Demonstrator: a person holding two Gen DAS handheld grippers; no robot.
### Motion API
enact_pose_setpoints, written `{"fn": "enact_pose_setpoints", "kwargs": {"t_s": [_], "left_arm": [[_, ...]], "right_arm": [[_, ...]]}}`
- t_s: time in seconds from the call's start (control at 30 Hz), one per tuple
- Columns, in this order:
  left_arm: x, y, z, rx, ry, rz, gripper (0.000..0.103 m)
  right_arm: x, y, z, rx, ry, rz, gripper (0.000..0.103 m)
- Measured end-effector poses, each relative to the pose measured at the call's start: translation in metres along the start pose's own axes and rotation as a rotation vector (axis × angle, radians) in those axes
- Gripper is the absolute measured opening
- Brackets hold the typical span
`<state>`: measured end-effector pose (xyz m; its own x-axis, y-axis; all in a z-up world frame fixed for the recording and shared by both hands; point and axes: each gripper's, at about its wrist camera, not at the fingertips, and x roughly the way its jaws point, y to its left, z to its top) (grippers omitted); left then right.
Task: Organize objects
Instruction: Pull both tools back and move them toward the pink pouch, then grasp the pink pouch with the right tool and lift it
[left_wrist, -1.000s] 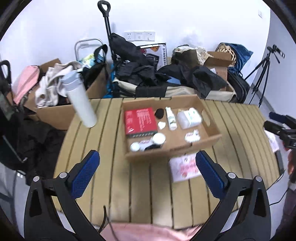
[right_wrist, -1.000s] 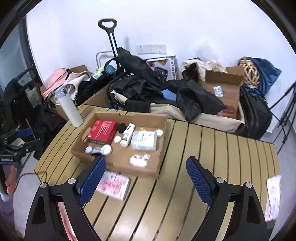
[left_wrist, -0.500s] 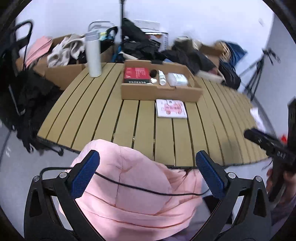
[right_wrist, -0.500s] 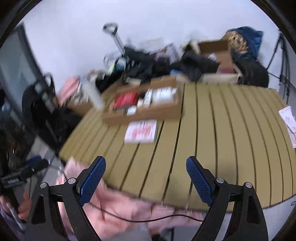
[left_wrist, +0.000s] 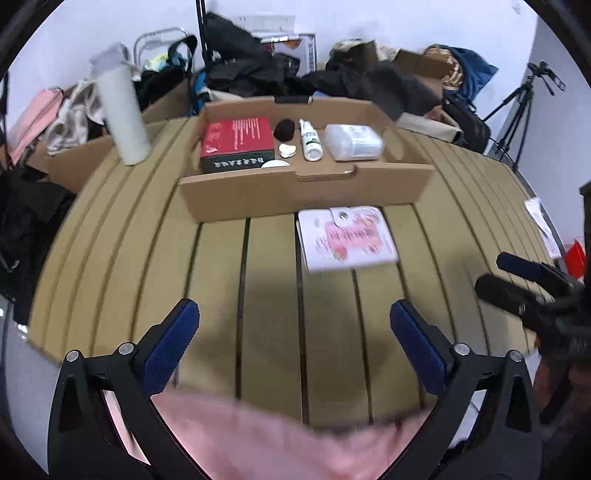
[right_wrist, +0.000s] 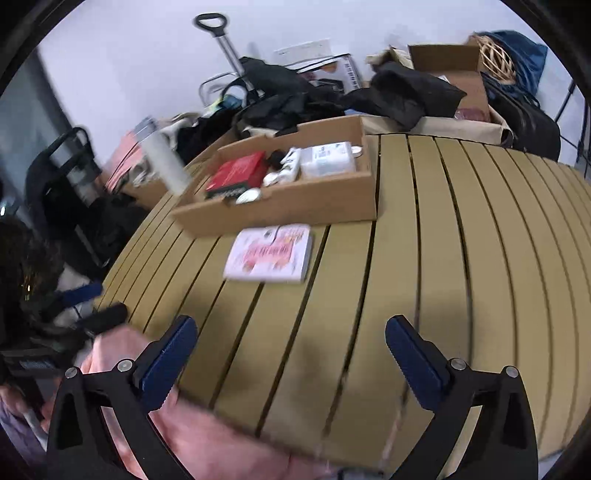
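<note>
A cardboard tray (left_wrist: 306, 192) on the slatted table (left_wrist: 221, 277) holds a red box (left_wrist: 236, 138), a black puff (left_wrist: 284, 129), a white spray bottle (left_wrist: 309, 138) and a clear plastic box (left_wrist: 352, 142). A pink-and-white packet (left_wrist: 347, 238) lies flat just in front of the tray. My left gripper (left_wrist: 291, 314) hangs open over the table's near slats, well short of the packet. My right gripper (right_wrist: 290, 325) is over the near edge with its jaws opening and nothing between them. From there the packet (right_wrist: 269, 253) and tray (right_wrist: 295, 206) lie ahead to the left.
A tall white flask (left_wrist: 123, 118) stands left of the tray. Pink cloth (left_wrist: 295, 443) fills the bottom of both views. Bags, boxes and dark clothes are piled behind the table. A tripod (left_wrist: 517, 107) stands far right and a paper (left_wrist: 539, 225) lies at the table's right edge.
Both grippers have come down close to the table's near edge, so the tray now shows from a lower angle. Half a second ago both were pulled back off the table. The right jaws stand slightly wider.
</note>
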<state>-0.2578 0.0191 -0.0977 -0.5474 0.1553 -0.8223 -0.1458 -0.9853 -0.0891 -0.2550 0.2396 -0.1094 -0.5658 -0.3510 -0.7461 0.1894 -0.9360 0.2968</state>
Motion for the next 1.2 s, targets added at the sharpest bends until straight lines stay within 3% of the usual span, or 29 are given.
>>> {"fn": "enact_pose_setpoints", "kwargs": {"t_s": [0.1, 0.17, 0.23, 0.33, 0.37, 0.53, 0.6, 0.63, 0.67, 0.73, 0.83, 0.93, 1.1, 1.2], "left_arm": [[0.045, 0.013, 0.019, -0.087, 0.053, -0.095, 0.088], [0.067, 0.016, 0.027, -0.116, 0.089, -0.12, 0.068], [0.086, 0.016, 0.032, -0.136, 0.112, -0.159, 0.066], [0.105, 0.019, 0.03, -0.17, 0.13, -0.191, 0.053], [0.102, 0.019, 0.028, -0.168, 0.083, -0.198, 0.049], [0.102, 0.017, 0.029, -0.157, 0.097, -0.237, 0.042], [0.105, 0.016, 0.028, -0.158, 0.109, -0.26, 0.031], [0.105, 0.014, 0.027, -0.156, 0.108, -0.257, 0.031], [0.105, 0.012, 0.027, -0.144, 0.107, -0.246, 0.031], [0.1, 0.004, 0.028, -0.109, 0.096, -0.218, 0.027], [0.08, -0.002, 0.026, -0.121, 0.087, -0.226, 0.026], [0.044, -0.012, 0.009, -0.129, 0.075, -0.262, 0.026], [-0.003, -0.037, -0.029, -0.149, 0.06, -0.349, 0.026], [-0.012, -0.058, -0.037, -0.112, 0.072, -0.343, 0.026]], "right_arm": [[0.04, 0.001, 0.014, -0.009, 0.024, -0.001, 0.092], [0.063, -0.001, 0.02, 0.005, 0.041, 0.021, 0.07], [0.084, 0.001, 0.025, -0.01, 0.054, 0.011, 0.065], [0.111, -0.001, 0.031, -0.017, 0.084, 0.007, 0.061], [0.116, -0.002, 0.032, -0.016, 0.081, 0.007, 0.06], [0.122, 0.002, 0.033, -0.064, 0.055, 0.006, 0.055], [0.124, 0.002, 0.035, -0.058, 0.056, 0.006, 0.055], [0.125, 0.001, 0.035, -0.055, 0.056, 0.005, 0.052], [0.126, 0.001, 0.035, -0.054, 0.054, 0.015, 0.041], [0.124, -0.001, 0.036, -0.028, 0.063, 0.039, 0.037], [0.112, 0.0, 0.036, -0.019, 0.078, 0.023, 0.026], [0.071, 0.006, 0.027, -0.039, 0.048, 0.037, 0.024], [-0.004, 0.009, -0.016, -0.083, 0.014, 0.028, 0.023], [-0.037, 0.004, -0.035, -0.049, -0.017, 0.017, 0.023]]}}
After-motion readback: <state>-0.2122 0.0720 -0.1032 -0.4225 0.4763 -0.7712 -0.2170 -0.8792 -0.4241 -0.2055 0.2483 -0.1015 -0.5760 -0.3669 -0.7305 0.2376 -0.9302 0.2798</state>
